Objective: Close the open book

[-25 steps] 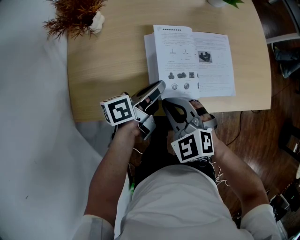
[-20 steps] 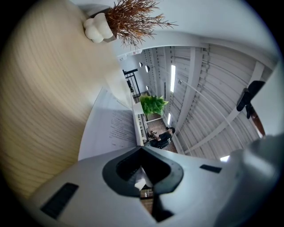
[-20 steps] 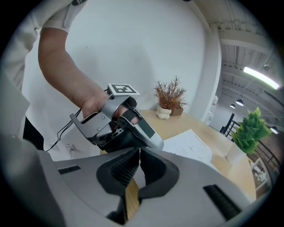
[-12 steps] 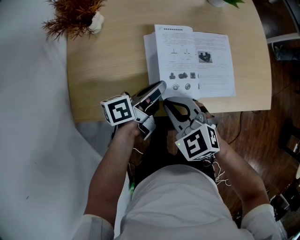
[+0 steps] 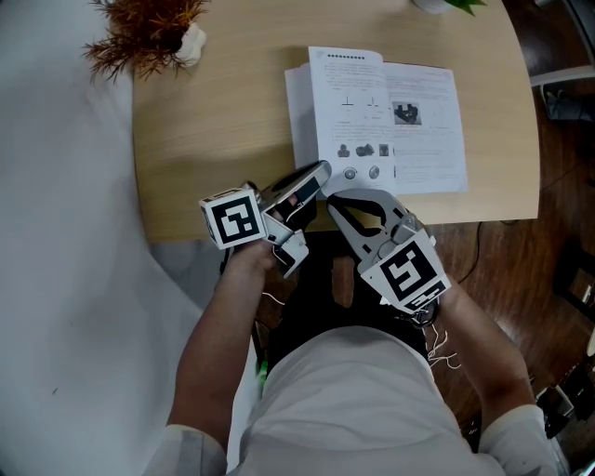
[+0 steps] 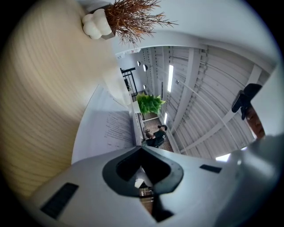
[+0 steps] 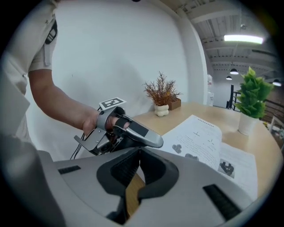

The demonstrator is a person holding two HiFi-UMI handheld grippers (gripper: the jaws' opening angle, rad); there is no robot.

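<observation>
Saw the open book [image 5: 381,116] lying flat on the table [image 5: 214,112], by the near edge toward the right corner, unmoved since a second earlier. Showed white pages with small diagrams and one dark photo; print too fine to read. Found the left gripper [image 5: 321,170] over the near edge, just short of the book's near left corner, jaws pressed together on nothing. Noted the right gripper [image 5: 332,201] beside it, jaws likewise closed and empty, marker cube rolled further face-up than before. Made out a dried plant [image 5: 149,33] at the far left corner and a green plant [image 5: 448,5] cut off at the far edge.
</observation>
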